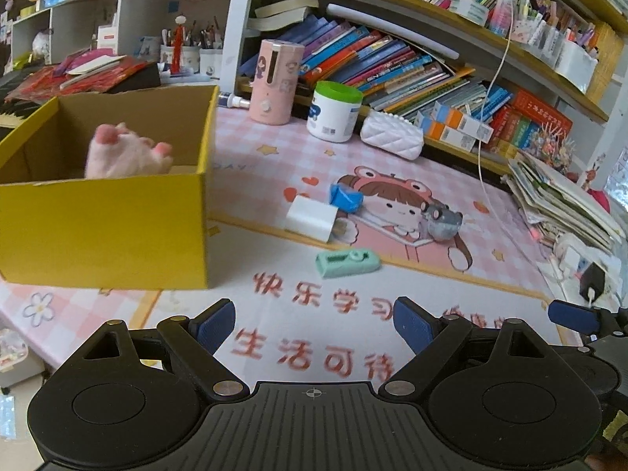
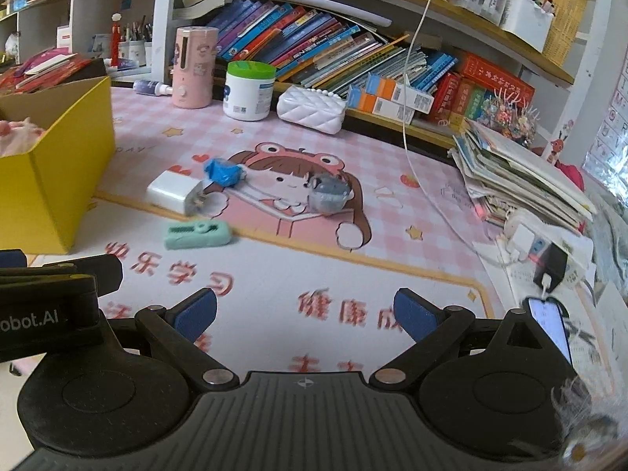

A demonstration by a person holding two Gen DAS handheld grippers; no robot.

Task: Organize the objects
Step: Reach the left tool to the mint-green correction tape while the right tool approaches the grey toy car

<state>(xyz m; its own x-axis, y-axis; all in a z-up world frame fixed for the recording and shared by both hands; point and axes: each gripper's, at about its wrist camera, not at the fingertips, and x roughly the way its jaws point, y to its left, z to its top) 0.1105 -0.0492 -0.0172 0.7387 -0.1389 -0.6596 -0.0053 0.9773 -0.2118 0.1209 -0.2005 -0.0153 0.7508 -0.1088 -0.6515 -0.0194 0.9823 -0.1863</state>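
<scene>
Both empty, wide-jawed grippers face the mint-green stapler (image 1: 347, 262), lying crosswise ahead, nearer the left gripper (image 1: 314, 324) than the right gripper (image 2: 306, 314).

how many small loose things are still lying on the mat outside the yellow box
4: a white charger nearest the yellow box, a blue crumpled item just behind it, a grey toy to the right, and a mint green item closest to the grippers.
</scene>
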